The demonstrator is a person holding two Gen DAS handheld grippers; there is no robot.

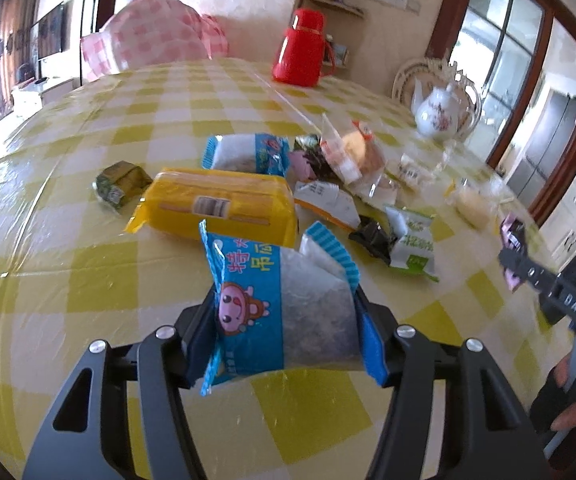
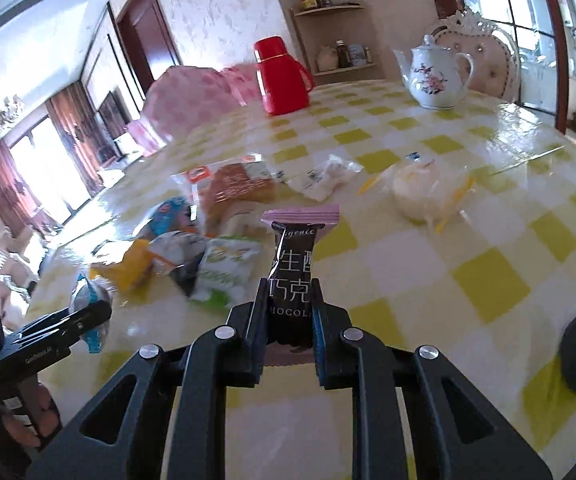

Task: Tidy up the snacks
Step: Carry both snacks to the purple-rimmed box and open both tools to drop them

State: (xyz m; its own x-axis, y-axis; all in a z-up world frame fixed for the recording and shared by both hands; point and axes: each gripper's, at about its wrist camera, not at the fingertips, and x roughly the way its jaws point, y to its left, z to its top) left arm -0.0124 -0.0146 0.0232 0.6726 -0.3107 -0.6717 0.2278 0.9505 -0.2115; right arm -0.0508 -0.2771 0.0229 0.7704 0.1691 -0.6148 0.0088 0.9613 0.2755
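left jaws point(image 1: 284, 320) gripping blue packet point(image 1: 288, 304), right jaws point(image 2: 289, 312) gripping chocolate bar point(image 2: 293, 276); snack pile point(image 1: 327, 168) still sitting scattered mid-desk point(image 1: 88, 272), sorting barely begun.

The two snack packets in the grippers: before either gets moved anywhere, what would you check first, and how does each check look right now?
1. Left gripper clamped on the blue packet: ok, fingers press both sides.
2. Right gripper clamped on the chocolate bar: ok, jaws nearly shut on it.
3. Blue packet clear of the yellow pack behind it: cannot tell, they overlap in the left view.
4. Grippers apart from each other: ok, each sits at the edge of the other's view.
5. Bare tablecloth for setting down: ok, to the right of the pile.
6. A bin or tray for sorting: cannot tell, none in view.
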